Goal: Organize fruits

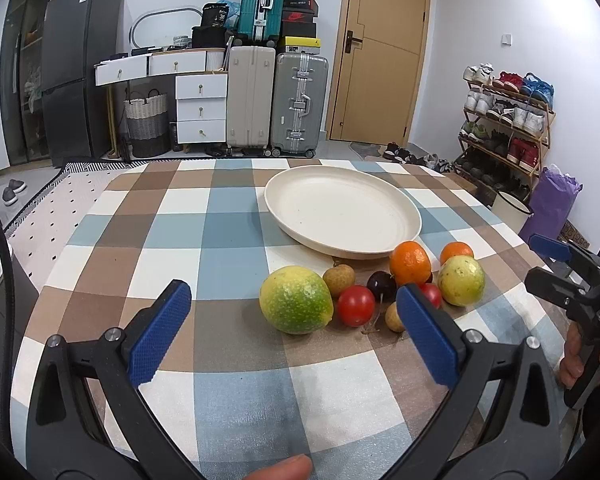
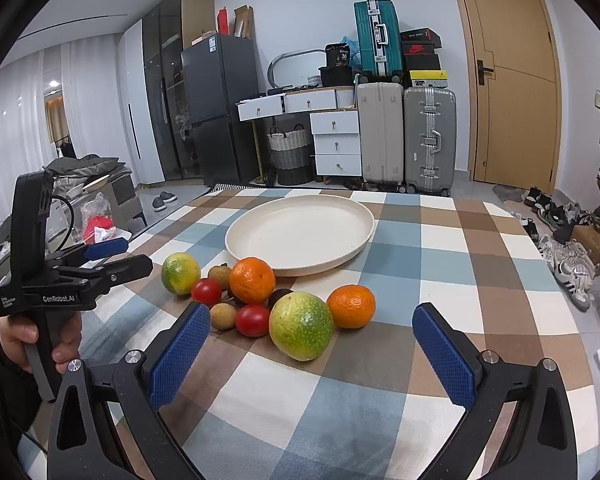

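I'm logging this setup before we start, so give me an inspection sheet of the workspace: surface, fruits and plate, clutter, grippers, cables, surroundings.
Surface: checked tablecloth, flat.
Job's things: cream plate empty; beside its near rim a cluster of two green-yellow citrus, two oranges, two tomatoes, small brown fruits, a dark fruit.
Clutter: nothing seen on the table.
Grippers: left gripper and right gripper both open, holding nothing.
Cables: black cable at the left gripper.
Surroundings: suitcases, door, shoe rack.
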`<state>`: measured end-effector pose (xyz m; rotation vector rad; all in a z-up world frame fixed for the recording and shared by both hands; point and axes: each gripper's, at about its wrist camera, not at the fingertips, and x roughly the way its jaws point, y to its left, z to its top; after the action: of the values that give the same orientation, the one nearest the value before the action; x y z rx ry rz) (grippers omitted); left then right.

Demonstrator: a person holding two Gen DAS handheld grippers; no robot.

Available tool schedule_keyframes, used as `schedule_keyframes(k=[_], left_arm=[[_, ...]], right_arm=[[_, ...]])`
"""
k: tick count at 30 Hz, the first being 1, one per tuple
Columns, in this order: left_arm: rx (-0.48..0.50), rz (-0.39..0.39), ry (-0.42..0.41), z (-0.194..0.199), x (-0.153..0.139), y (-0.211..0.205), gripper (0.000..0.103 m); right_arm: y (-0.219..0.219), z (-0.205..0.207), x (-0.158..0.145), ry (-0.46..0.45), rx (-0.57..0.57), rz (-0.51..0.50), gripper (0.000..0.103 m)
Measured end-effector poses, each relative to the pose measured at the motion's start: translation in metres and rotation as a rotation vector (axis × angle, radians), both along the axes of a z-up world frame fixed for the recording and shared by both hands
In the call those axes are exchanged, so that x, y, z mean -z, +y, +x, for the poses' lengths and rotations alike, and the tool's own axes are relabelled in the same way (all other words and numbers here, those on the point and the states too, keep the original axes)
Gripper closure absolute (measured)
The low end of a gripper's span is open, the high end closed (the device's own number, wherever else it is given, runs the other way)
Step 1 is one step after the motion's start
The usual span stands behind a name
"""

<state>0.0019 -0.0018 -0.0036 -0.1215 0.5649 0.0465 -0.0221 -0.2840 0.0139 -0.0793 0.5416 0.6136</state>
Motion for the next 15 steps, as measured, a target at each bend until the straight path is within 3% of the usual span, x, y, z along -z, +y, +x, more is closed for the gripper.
schedule_keyframes(k=[15], left_arm=[[-0.038,0.014,0.02,0.0019,-0.0004,0.001,0.001]], right_arm=[[0.0039,0.0047,0.0026,0.011,0.022,-0.018,0.0]])
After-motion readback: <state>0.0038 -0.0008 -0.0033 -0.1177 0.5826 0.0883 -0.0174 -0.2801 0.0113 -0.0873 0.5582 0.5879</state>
